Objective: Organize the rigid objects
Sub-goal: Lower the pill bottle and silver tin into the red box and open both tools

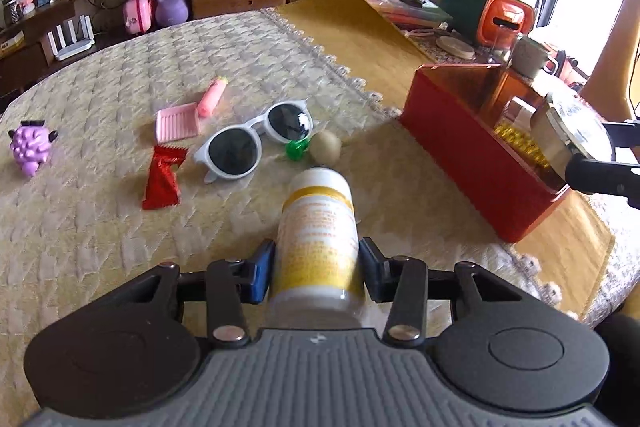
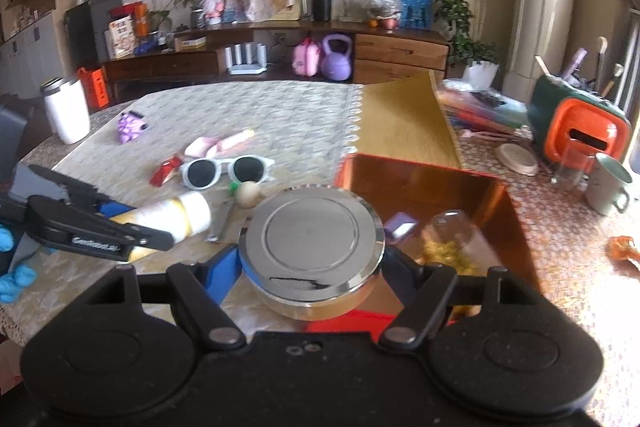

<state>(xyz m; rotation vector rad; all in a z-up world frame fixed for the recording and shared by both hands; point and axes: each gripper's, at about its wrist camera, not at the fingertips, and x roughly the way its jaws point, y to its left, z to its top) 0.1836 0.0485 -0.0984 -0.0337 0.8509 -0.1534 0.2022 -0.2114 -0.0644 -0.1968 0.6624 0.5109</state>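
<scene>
Bottle [image 1: 318, 227], white with yellow label: clamped in left hand-held gripper [image 1: 318, 269]. Round metal tin [image 2: 311, 247]: clamped in right hand-held gripper [image 2: 312, 267], above red box [image 2: 424, 183] edge.

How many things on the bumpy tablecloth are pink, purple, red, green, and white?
Pink: 2, the tray and the tube
Purple: 1, the toy
Red: 1, the wrapper
Green: 1, the little green piece
White: 1, the sunglasses
Total: 6
</scene>
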